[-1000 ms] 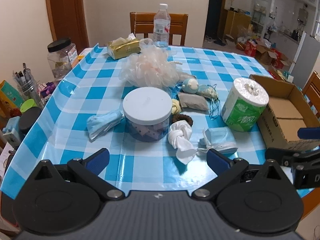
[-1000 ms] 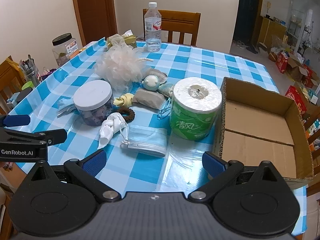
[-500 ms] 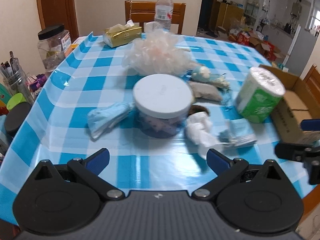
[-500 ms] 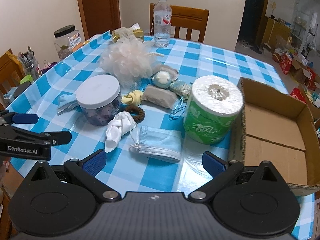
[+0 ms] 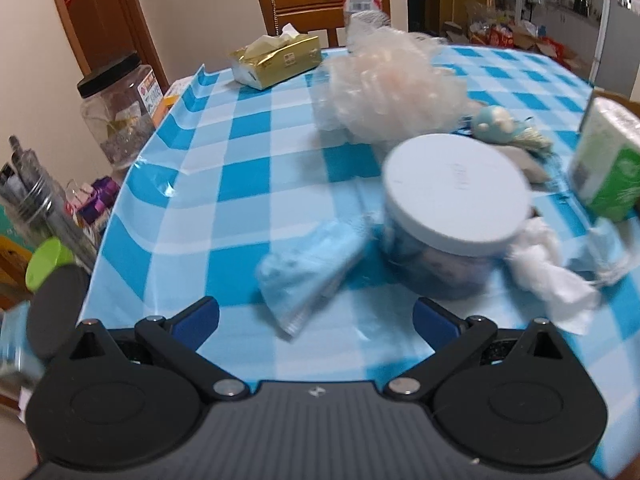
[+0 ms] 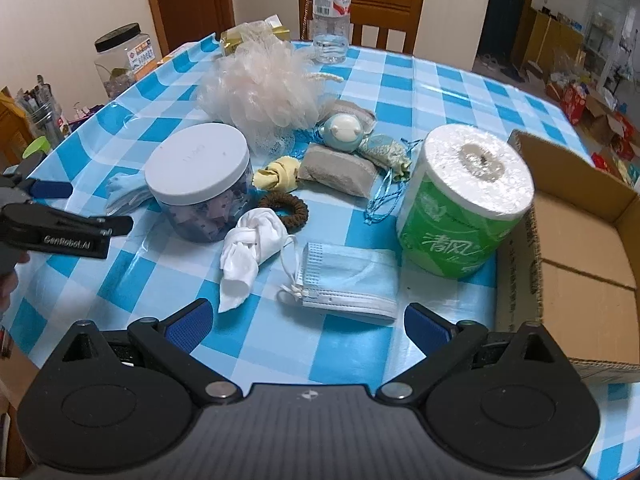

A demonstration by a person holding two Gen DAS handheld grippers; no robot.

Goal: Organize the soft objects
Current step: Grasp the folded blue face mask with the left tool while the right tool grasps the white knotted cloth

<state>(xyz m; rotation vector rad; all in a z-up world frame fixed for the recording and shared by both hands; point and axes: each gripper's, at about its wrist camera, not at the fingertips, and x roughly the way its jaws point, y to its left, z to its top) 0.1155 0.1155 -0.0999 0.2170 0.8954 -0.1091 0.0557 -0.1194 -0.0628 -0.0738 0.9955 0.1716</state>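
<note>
- The left hand-held gripper (image 5: 316,318) hangs over the near-left edge of the worktop (image 5: 248,184) with its jaws spread wide and nothing between them; a folded blue face mask (image 5: 312,268) lies just ahead of it, beside the white-lidded jar (image 5: 456,196) (this view is blurred).
- The right hand-held gripper (image 6: 306,324) is likewise wide apart and empty, with a second blue face mask (image 6: 348,280) flat on the worktop just in front of its fingertips.
- Left of that mask lies a knotted white cloth (image 6: 250,246), touching a brown hair tie (image 6: 284,208).
- Right of the mask stands a green-wrapped toilet roll (image 6: 464,200), just beside the open cardboard box (image 6: 580,216).
- Farther back sit a knotted yellow cloth (image 6: 280,174), a grey pouch (image 6: 338,168) and a pale bath pouf (image 6: 260,88).
</note>
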